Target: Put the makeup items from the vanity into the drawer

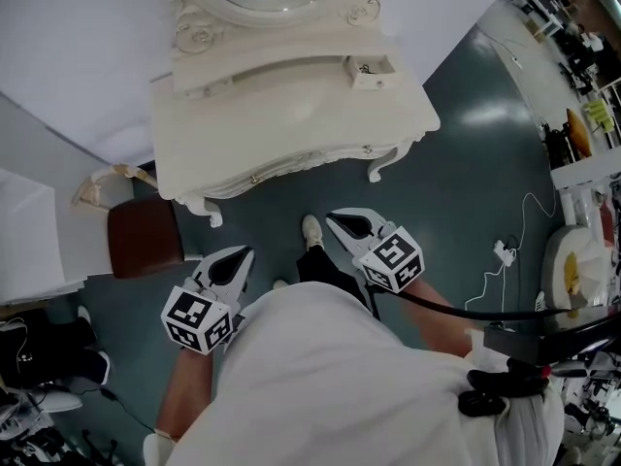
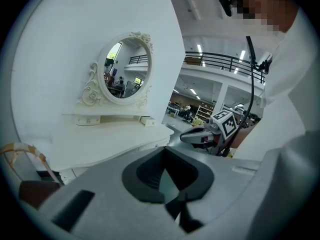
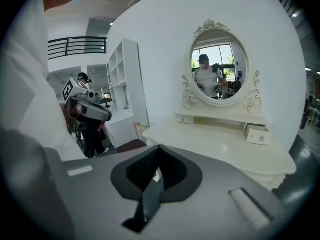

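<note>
The small drawer [image 1: 374,71] stands pulled out at the right end of the vanity [image 1: 291,124] shelf, well ahead of the right gripper [image 1: 337,223] fingertips. The vanity top lies beyond both sets of tips. The right gripper's jaws are pressed together, holding nothing. The left gripper [image 1: 241,258] is likewise closed and empty, with a brown stool [image 1: 144,238] to the left of its tips.
</note>
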The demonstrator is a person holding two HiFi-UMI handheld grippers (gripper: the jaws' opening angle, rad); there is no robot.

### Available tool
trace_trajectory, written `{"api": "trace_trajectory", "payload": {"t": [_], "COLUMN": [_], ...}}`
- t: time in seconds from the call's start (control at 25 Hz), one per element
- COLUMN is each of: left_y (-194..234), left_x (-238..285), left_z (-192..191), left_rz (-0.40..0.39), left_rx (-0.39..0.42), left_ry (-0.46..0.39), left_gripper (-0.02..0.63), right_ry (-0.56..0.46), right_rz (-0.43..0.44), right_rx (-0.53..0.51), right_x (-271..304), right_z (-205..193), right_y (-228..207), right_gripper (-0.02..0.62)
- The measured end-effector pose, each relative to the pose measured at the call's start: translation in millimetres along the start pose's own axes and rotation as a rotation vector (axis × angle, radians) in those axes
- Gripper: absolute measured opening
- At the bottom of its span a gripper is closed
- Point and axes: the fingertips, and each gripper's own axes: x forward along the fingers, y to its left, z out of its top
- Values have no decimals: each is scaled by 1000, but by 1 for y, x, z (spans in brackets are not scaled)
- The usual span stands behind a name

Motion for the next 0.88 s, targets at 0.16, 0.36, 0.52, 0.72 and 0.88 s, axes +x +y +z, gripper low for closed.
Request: {"api": "trace_trajectory", "payload": {"t": [0.16,0.36,0.52,0.72,0.88], "left_y": [-4,-3,-2,-6,-9], "left_x": [-4,-14,-21,-22,-24], "left_z": [0,-6,-12,-13,-16], "left_rz": [4,12,23,24,25], "left_rx": [6,-9,-28,-23,-24], "left_ry": [-4,-1,-3,-5,-3], "left_gripper": [0,0,0,0,0], "right_ry": [6,3,8,4,7], "right_rz": [23,42,67,84,93], "right_rx": [-24,-26,-35,-46,-51], "right_x": [6,11,14,14,14], "right_z": [3,5,5,6,3], "right_y": [11,23,35,43,49], "right_gripper": [0,0,0,0,0]}}
